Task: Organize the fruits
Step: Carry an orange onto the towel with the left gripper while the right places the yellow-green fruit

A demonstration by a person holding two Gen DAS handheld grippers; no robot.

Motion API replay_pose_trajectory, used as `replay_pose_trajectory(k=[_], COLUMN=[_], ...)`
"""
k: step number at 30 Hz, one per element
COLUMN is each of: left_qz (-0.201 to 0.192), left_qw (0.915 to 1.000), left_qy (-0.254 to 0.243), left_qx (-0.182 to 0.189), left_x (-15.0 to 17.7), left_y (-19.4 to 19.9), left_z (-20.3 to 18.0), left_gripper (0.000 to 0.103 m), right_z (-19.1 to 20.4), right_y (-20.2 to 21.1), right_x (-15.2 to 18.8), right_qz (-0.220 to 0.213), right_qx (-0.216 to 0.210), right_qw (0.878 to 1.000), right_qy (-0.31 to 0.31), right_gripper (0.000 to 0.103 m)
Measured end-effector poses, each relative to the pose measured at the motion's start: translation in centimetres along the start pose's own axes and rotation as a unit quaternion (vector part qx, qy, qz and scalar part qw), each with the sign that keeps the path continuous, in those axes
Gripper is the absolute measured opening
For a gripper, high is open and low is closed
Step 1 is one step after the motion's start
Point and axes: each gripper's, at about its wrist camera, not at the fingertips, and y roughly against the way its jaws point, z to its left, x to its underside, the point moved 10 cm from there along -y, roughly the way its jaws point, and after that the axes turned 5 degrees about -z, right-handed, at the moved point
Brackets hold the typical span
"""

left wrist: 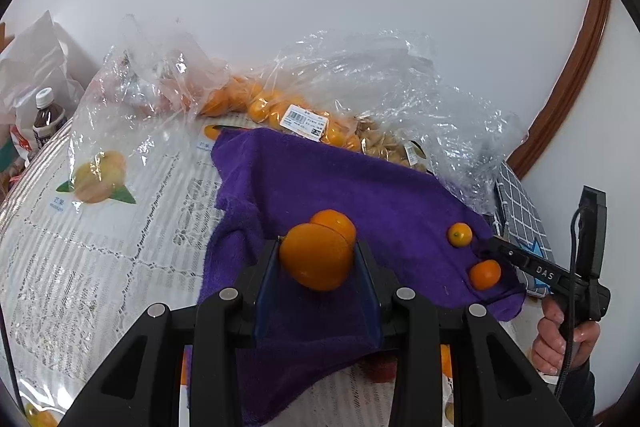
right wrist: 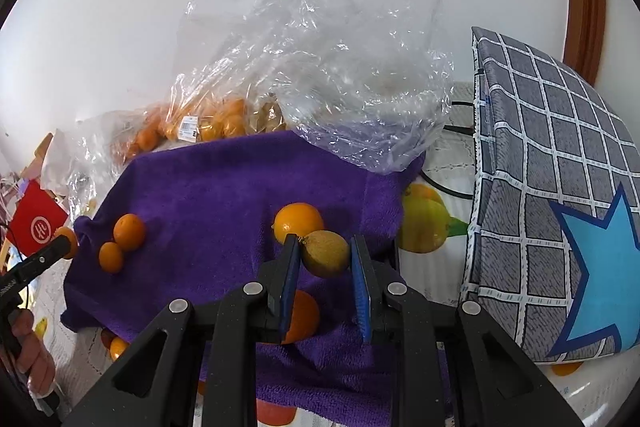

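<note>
A purple towel (left wrist: pixel 320 179) (right wrist: pixel 220 187) lies spread over the table. My left gripper (left wrist: pixel 318 247) is shut on a large orange (left wrist: pixel 316 261) just above the towel. A second orange (left wrist: pixel 335 221) sits right behind it. Two small oranges (left wrist: pixel 460 235) (left wrist: pixel 485 274) lie at the towel's right end, next to my right gripper (left wrist: pixel 494 247). In the right wrist view my right gripper (right wrist: pixel 325 241) is shut on a brown-green kiwi-like fruit (right wrist: pixel 325 253). An orange (right wrist: pixel 298 223) lies behind it and another (right wrist: pixel 302 315) below the left finger. Two small oranges (right wrist: pixel 129 231) lie further left.
Clear plastic bags (left wrist: pixel 256 103) (right wrist: pixel 208 123) holding several small oranges lie behind the towel, beside an empty crumpled bag (right wrist: pixel 340 75). A grey checked bag with a blue star (right wrist: pixel 540 147) stands at the right. A bottle (left wrist: pixel 48 115) and a red card (right wrist: pixel 38 223) are at the left.
</note>
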Motion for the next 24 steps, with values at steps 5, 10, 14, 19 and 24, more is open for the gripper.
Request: replay_pose_trajectory(k=[5, 10, 14, 19, 24], left_qz=[0.015, 0.024, 0.031, 0.054, 0.055], left_qw=[0.9998, 0.9994, 0.9984, 0.9957, 0.9924], left_qy=[-0.011, -0.024, -0.043, -0.06, -0.087], left_qx=[-0.006, -0.012, -0.022, -0.045, -0.068], left_x=[0.8, 1.2, 1.6, 2.6, 3.2], left_y=[-0.5, -0.6, -0.8, -1.5, -1.9], left_z=[-0.4, -0.8, -1.2, -1.3, -1.5], left_gripper=[0.035, 0.035, 0.035, 0.035, 0.035], right_z=[0.1, 0.5, 0.5, 0.4, 0.5], right_y=[-0.8, -0.9, -0.8, -0.1, 0.9], right_x=[0.6, 0.7, 0.7, 0.7, 0.4], right_qz=[0.012, 0.011, 0.012, 0.004, -0.012], right_qx=[-0.002, -0.001, -0.001, 0.005, 0.016], right_qw=[1.0, 1.0, 1.0, 1.0, 1.0], right_qy=[-0.001, 0.009, 0.012, 0.011, 0.018], right_gripper=[0.025, 0.026, 0.026, 0.038, 0.044])
